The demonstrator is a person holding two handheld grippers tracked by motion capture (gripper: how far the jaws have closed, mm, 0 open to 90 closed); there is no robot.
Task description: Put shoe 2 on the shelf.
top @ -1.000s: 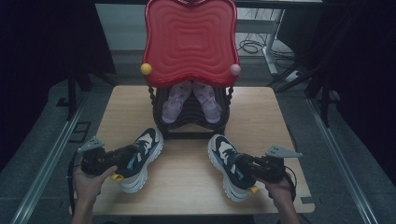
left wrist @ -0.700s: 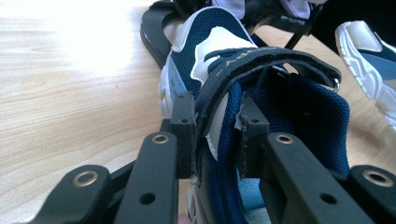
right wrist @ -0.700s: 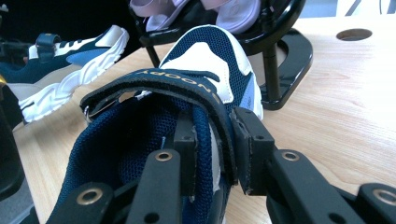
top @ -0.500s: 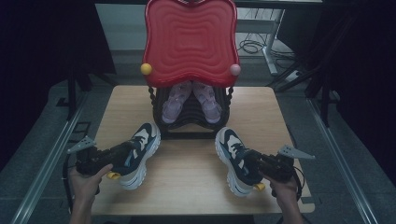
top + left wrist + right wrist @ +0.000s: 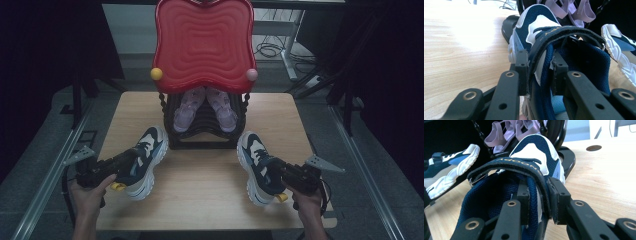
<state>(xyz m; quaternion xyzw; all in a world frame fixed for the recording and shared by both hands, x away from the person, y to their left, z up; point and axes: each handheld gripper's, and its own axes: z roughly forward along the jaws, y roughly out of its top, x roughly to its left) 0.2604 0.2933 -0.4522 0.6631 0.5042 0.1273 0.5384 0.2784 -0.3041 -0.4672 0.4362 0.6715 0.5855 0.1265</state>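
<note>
Two navy and white sneakers with strap closures are on the wooden table [image 5: 200, 200]. My left gripper [image 5: 131, 161] is shut on the left sneaker [image 5: 145, 160], its toe pointing at the rack. In the left gripper view the jaws [image 5: 539, 72] pinch the collar and strap of this sneaker [image 5: 534, 25]. My right gripper [image 5: 278, 172] is shut on the right sneaker [image 5: 257, 165]. In the right gripper view the jaws [image 5: 537, 193] clamp the strap and side wall of that sneaker [image 5: 534, 150]. I cannot tell whether either sole rests on the table.
A black shoe rack [image 5: 205, 135] stands at the table's back middle, holding a pair of purple sandals [image 5: 187, 107]. A red wavy panel [image 5: 202, 42] with a yellow knob [image 5: 156, 74] and a pink knob [image 5: 251, 74] hangs over it. Table edges lie close to both hands.
The right gripper has carried its sneaker to the right and slightly farther from me. The left gripper and its sneaker have shifted a little to the left.
</note>
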